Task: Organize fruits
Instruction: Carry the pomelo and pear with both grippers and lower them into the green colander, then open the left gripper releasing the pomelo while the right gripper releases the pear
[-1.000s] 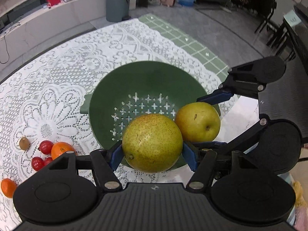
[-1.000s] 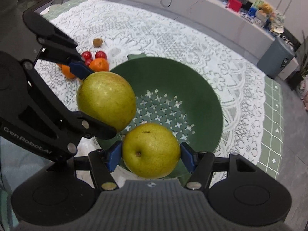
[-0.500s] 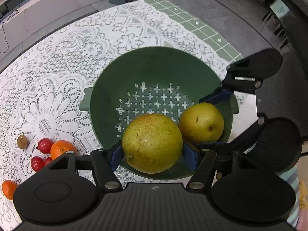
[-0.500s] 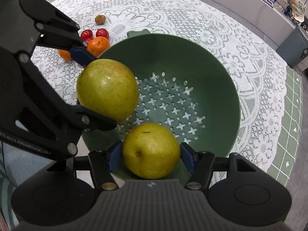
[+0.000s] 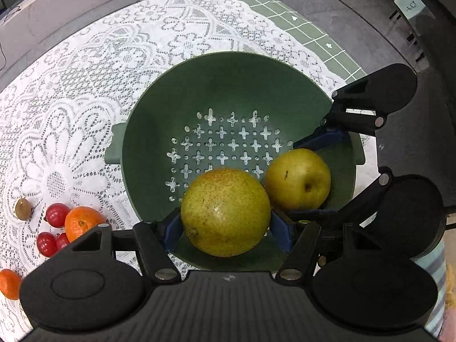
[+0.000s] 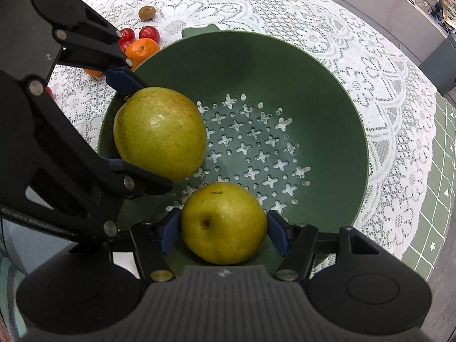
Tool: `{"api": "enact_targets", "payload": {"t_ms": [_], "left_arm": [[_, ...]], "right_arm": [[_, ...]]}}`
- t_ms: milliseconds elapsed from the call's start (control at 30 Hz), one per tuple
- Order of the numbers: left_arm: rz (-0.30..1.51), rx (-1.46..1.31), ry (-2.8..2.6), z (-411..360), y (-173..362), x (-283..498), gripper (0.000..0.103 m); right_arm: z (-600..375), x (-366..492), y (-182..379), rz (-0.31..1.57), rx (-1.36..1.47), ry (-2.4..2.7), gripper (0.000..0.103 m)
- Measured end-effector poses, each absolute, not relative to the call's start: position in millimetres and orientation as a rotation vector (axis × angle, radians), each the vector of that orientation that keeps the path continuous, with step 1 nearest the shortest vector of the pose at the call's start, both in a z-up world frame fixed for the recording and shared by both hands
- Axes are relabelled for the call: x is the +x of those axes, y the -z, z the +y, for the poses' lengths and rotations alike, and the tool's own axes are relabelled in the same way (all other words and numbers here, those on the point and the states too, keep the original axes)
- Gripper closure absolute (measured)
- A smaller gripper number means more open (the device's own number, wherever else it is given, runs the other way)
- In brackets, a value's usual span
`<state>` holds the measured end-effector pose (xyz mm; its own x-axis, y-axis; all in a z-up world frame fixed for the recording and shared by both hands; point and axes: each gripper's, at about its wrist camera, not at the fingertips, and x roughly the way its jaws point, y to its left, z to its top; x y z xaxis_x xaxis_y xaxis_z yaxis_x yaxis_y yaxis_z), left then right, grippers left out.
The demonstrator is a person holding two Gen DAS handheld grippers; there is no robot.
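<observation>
My left gripper [image 5: 225,225] is shut on a large speckled green pear [image 5: 225,212], its blue pads pressing both sides. My right gripper [image 6: 223,228] is shut on a smaller yellow pear [image 6: 223,223]. Both pears hang inside the near side of a dark green colander [image 5: 228,85] with cross-shaped holes. In the left wrist view the yellow pear [image 5: 297,179] sits just right of the green one, the right gripper's fingers [image 5: 325,138] around it. In the right wrist view the green pear [image 6: 159,132] is at the left, in the left gripper's fingers [image 6: 122,78].
The colander stands on a white lace tablecloth [image 5: 71,99]. Left of it lie a mandarin [image 5: 82,222], red cherry tomatoes [image 5: 55,213], a small brown fruit [image 5: 22,208] and another mandarin [image 5: 10,283]. A green checked cloth [image 5: 299,22] shows at the table's far edge.
Both grippers, each still holding its pear, have come down and forward over the colander; the colander now looks larger and the pears sit within its rim.
</observation>
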<state>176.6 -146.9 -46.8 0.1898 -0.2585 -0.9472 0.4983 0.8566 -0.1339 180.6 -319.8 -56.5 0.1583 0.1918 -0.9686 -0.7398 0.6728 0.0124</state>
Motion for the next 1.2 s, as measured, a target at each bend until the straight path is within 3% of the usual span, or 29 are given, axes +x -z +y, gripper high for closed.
{"api": "enact_targets", "payload": {"t_ms": [600, 867, 1000, 1200], "left_arm": [[1.241, 0.226, 0.536, -147.4, 48.8, 179.5, 0.027], [1.201, 0.237, 0.523, -149.1, 35.9, 170.1, 0.026], [1.167, 0.207, 0.524, -142.5, 24.5, 162.1, 0.026], [1.085, 0.172, 0.497, -131.3, 5.3, 147.5, 0.026]], "right_arm": [[-319.0, 176.6, 51.1, 1.219, -0.57, -0.724, 0.04], [-315.3, 167.9, 38.5, 1.182, -0.59, -0.713, 0.032], [-316.3, 162.2, 25.0, 1.146, -0.595, -0.691, 0.023], [-318.4, 148.6, 7.0, 1.095, -0.574, -0.629, 0.023]]}}
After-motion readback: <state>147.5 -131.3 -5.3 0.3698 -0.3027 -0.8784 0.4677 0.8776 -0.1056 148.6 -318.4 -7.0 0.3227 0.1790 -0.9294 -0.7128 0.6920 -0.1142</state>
